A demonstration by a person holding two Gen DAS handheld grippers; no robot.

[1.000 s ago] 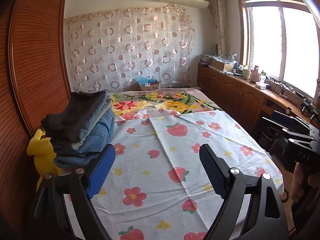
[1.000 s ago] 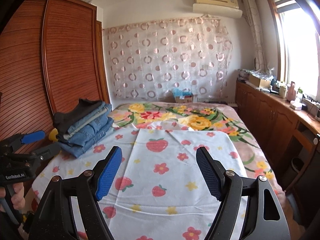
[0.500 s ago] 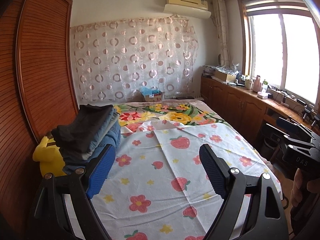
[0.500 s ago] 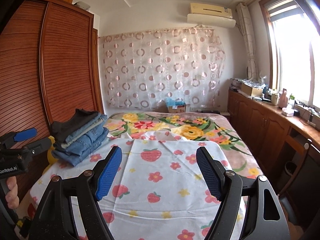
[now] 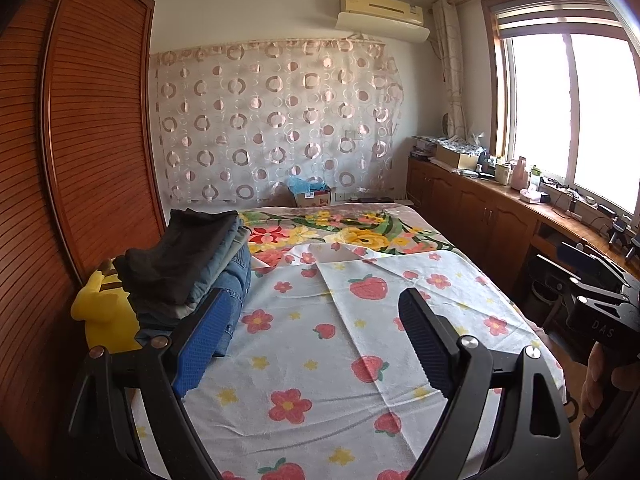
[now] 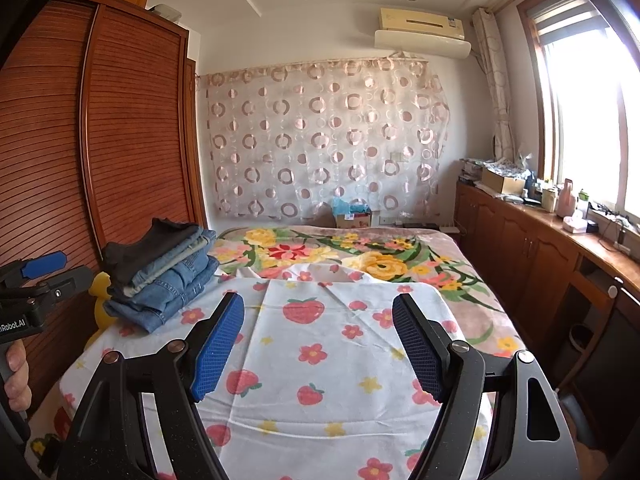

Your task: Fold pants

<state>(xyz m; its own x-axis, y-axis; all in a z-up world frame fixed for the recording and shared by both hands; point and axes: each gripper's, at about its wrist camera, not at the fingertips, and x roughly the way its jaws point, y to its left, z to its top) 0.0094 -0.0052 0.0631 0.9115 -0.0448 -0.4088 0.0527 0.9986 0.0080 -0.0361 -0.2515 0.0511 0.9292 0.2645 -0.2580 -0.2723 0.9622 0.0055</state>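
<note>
A stack of folded pants [image 5: 188, 268], dark ones on top of blue jeans, lies at the left edge of the bed; it also shows in the right wrist view [image 6: 160, 272]. My left gripper [image 5: 316, 340] is open and empty, held above the strawberry-print sheet [image 5: 340, 360], just right of the stack. My right gripper [image 6: 320, 344] is open and empty above the same sheet [image 6: 320, 380]. The left gripper also shows at the left edge of the right wrist view [image 6: 36, 284]. The right gripper also shows at the right edge of the left wrist view [image 5: 596, 300].
A yellow plush toy [image 5: 104, 316] sits between the stack and the wooden wardrobe [image 5: 80, 160] on the left. A floral blanket [image 5: 340, 232] covers the far bed. Wooden cabinets [image 5: 480, 220] with clutter run along the right under the window. A cardboard box [image 5: 312, 196] stands by the curtain.
Both grippers have tilted up and drawn back, so more of the room and ceiling shows. Both stay open and empty. The pants stack has not moved.
</note>
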